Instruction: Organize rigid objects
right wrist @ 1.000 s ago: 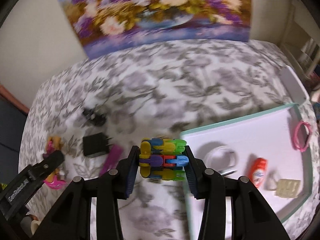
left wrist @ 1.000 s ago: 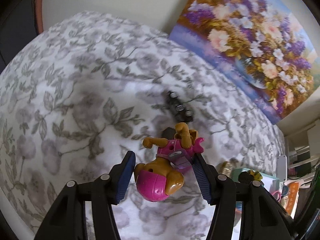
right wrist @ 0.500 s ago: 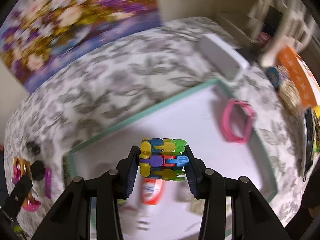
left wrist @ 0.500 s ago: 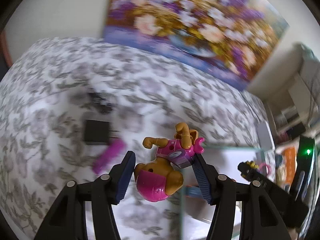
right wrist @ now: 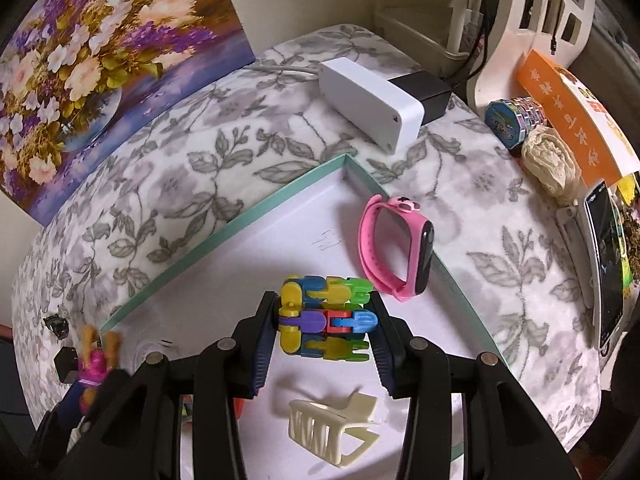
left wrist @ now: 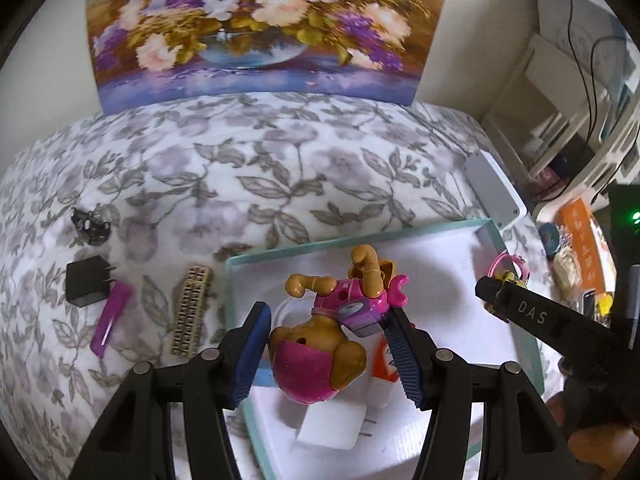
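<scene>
Where "DAS" marks the right tool (left wrist: 490,294), orange box (right wrist: 576,118) lettering unreadable

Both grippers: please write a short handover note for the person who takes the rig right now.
Left gripper: shut on the dog toy, above the tray.
Right gripper: shut on the block toy, also above the tray.
In the tray: pink watch, cream hair claw, white plug, an orange item.
Left on the cloth: black plug, purple clip, beige clip, a small dark item.
Next, probably: release both toys into the tray, then fetch the rest.
</scene>
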### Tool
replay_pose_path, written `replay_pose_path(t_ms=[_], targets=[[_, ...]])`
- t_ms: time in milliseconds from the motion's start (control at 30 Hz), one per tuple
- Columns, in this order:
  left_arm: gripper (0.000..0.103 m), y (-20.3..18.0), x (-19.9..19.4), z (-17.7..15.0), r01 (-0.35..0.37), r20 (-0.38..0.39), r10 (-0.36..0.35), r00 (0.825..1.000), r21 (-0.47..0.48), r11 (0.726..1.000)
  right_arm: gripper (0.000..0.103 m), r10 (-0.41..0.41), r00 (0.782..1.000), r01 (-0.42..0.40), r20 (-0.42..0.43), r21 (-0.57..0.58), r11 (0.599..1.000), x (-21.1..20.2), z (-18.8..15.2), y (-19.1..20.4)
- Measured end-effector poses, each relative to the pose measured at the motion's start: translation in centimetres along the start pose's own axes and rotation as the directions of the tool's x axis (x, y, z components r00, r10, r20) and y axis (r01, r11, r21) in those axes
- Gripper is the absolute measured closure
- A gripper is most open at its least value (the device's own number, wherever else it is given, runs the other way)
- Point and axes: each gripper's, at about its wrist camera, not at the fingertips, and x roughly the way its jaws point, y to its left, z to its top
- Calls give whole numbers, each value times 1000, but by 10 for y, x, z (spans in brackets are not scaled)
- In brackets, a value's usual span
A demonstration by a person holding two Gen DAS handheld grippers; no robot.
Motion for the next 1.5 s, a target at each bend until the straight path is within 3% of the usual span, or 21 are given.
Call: replay_pose_path(t_ms=[567,633,700,900,1000,1167,1233,1500], targets=[[41,-21,29,-4,-28,-44,29,999,35,999,57,0,1000,-1,-25,-47,999,7,-3,5],[40,-19,28,-3,-26,-46,27,999,28,999,54,-1,1000,0,-24,-47,999,6,-2,5],[40,-17,26,-2,-20,-46,21,999,17,1000,42,-10,1000,10,-17,-51,999,3,-2,7],[34,-10,11,5,-12,-28,12,1000,3,1000,37,-32,999,35,41,-60,998,-15,3,10],[21,2,1,11,-25,-9,24,1000,-34,999,37,-17,997,22,70,-67,997,-27,4,13],[18,27,-15,19,-56,28,59,998,-98,994,36,-19,995,28,98,-98,995,-36,4,24],[11,36,-21,22,-68,45,74,996,-117,991,36,-15,995,26,96,-108,994,-37,3,27],[10,58,-26,24,-97,51,107,993,-173,980,36,-12,995,24,95,-134,991,-37,0,33]])
